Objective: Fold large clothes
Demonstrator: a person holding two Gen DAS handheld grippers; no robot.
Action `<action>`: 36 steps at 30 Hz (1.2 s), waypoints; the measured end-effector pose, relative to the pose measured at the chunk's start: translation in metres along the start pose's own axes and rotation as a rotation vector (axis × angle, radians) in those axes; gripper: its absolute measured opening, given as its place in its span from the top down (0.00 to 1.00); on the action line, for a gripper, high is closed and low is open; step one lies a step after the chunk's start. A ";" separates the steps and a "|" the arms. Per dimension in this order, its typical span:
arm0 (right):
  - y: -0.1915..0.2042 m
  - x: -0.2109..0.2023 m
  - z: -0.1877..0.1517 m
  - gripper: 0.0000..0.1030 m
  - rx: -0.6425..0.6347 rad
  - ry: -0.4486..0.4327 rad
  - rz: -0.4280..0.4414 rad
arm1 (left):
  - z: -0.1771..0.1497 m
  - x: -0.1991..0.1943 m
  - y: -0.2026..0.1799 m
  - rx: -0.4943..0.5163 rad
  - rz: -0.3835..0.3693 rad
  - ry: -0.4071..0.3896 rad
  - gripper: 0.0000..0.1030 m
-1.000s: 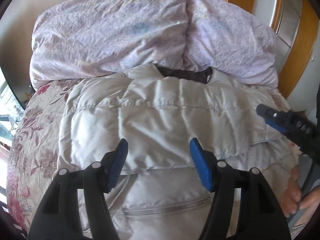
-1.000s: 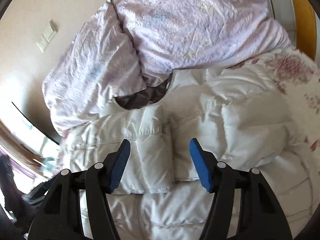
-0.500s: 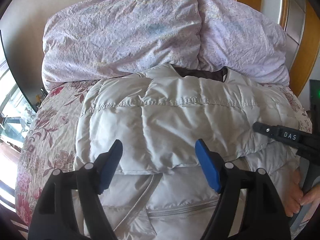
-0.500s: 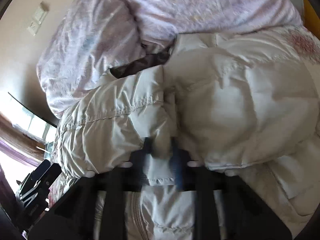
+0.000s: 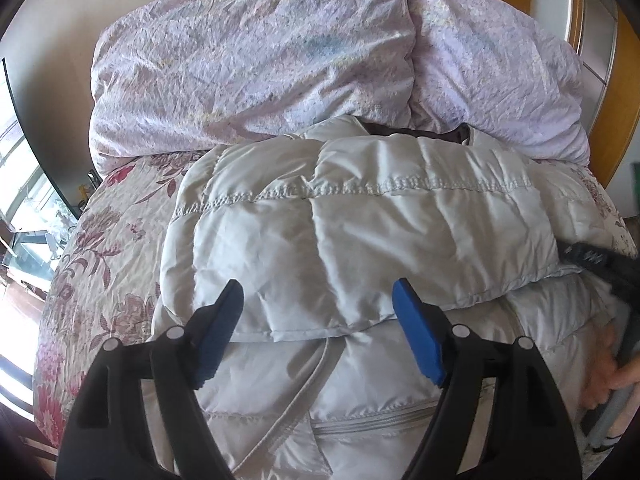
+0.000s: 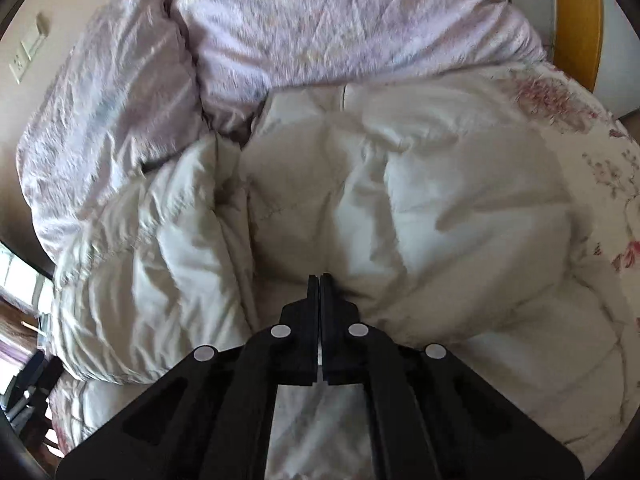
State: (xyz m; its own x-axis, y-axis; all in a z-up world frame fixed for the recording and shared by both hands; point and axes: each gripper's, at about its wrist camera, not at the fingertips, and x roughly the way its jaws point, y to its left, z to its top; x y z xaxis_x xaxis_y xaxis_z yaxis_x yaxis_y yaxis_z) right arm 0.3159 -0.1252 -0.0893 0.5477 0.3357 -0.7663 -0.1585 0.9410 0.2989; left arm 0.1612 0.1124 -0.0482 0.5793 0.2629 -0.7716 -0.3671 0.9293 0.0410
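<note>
A large pale grey puffer jacket (image 5: 360,240) lies on the bed with a sleeve folded across its chest; its dark collar lining (image 5: 420,134) points at the pillows. My left gripper (image 5: 318,312) is open and empty, hovering over the sleeve's lower edge. My right gripper (image 6: 320,280) is shut, its tips pressed into the jacket (image 6: 420,208) at the lower edge of the folded part; whether cloth is pinched between them is hidden. The right gripper also shows in the left wrist view (image 5: 592,258) at the jacket's right side.
Two lilac pillows (image 5: 260,64) lie against the wall behind the jacket. A floral bedspread (image 5: 104,248) covers the bed. A wooden headboard (image 5: 612,120) stands at the right. A window and dark frame (image 5: 24,184) are at the left.
My right gripper moved down onto the jacket and closed from wide open to shut. My left gripper pulled back a little and stayed open.
</note>
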 end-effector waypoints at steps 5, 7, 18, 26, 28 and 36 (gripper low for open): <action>0.019 -0.036 0.006 0.97 -0.075 -0.140 0.096 | 0.000 0.003 0.004 -0.016 0.006 0.000 0.21; 0.033 -0.035 0.007 0.97 -0.121 -0.128 0.128 | -0.001 0.004 0.003 -0.012 0.007 0.003 0.21; 0.049 0.029 -0.011 0.98 -0.206 0.112 0.123 | -0.005 0.014 0.008 -0.008 0.021 0.017 0.20; 0.045 0.037 -0.019 0.99 -0.254 0.100 0.129 | -0.007 0.025 0.010 -0.002 0.009 0.044 0.20; 0.043 0.037 -0.020 0.99 -0.245 0.095 0.147 | -0.007 0.025 0.009 0.002 0.013 0.045 0.16; 0.037 0.038 -0.018 0.99 -0.213 0.084 0.191 | -0.009 0.025 0.003 0.021 0.041 0.043 0.09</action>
State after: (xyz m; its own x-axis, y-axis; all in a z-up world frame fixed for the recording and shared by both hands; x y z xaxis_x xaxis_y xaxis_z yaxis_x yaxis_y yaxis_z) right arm 0.3157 -0.0766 -0.1173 0.4228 0.5013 -0.7550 -0.4255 0.8453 0.3231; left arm 0.1676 0.1197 -0.0728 0.5320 0.2895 -0.7957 -0.3744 0.9233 0.0855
